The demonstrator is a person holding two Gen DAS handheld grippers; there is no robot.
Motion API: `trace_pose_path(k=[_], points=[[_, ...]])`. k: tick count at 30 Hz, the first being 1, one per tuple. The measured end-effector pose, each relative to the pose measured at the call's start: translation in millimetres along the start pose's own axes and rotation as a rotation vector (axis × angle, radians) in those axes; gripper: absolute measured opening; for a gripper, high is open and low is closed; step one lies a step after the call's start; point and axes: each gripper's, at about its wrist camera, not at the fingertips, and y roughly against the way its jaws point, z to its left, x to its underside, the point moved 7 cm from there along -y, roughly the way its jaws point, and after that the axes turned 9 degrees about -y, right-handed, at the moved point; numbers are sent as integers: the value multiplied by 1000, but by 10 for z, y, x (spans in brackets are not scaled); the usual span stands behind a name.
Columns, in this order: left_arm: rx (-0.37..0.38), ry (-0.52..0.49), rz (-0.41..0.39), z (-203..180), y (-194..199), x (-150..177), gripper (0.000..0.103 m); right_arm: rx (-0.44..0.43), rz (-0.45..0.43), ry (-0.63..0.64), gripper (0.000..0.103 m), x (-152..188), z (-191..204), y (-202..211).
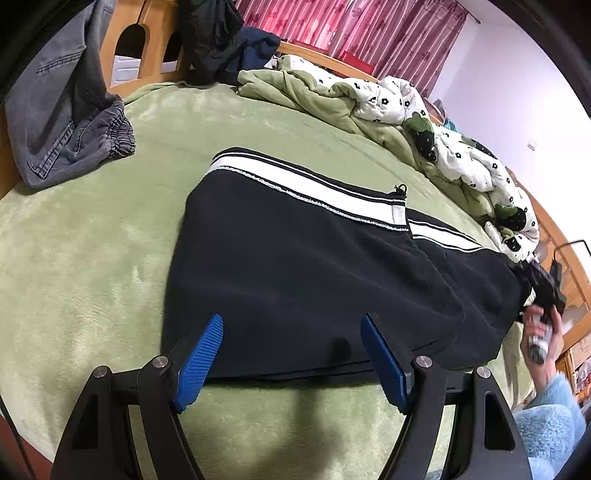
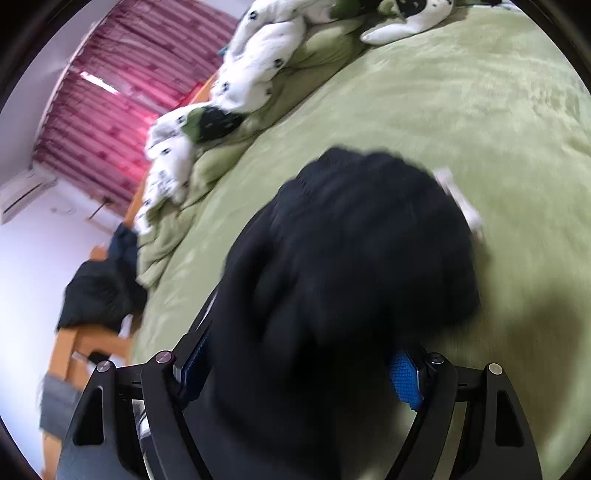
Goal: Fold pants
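Note:
Black pants with a white side stripe lie folded on the green bed blanket. My left gripper is open, its blue pads over the near edge of the pants, holding nothing. My right gripper shows at the far right of the left wrist view, at the pants' far end. In the right wrist view, black pants fabric is bunched between and over its blue pads; the jaws stand fairly wide apart and the frame is blurred, so the grip is unclear.
Grey jeans lie at the bed's left corner. Dark clothes hang on the wooden bed frame. A crumpled green and white floral duvet runs along the far side. Pink curtains hang behind.

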Motion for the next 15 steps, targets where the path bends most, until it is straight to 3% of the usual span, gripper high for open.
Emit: trace_pose_path(k=[2,3,4,6,8,10,13,15], points=[[-18,-5,7,-23,1,-16,75,19,-34,-29,75,-184,67,-28],[-22,-6,7,-30,8,-21,75,6,-76,25,53,-291,202,56],[-26,-8,5,-45,22,-30,75,-10,-93,91,50,-341,326,114],[-36,-13,-3,-73,58,-40,75,-64,-170,339,50,-320,685,335],[-59,-19,-11,-94,88,-57,75,-48,-156,456,53,-268,719,364],[-79,-21,-21,-89,109,-80,75,18,-103,473,71,-289,510,284],[-120,-27,-26,-58,144,-87,75,202,-7,405,70,-369,-49,127],[-158,-19,-28,8,185,-71,75,237,-1,373,68,-392,-351,229]])
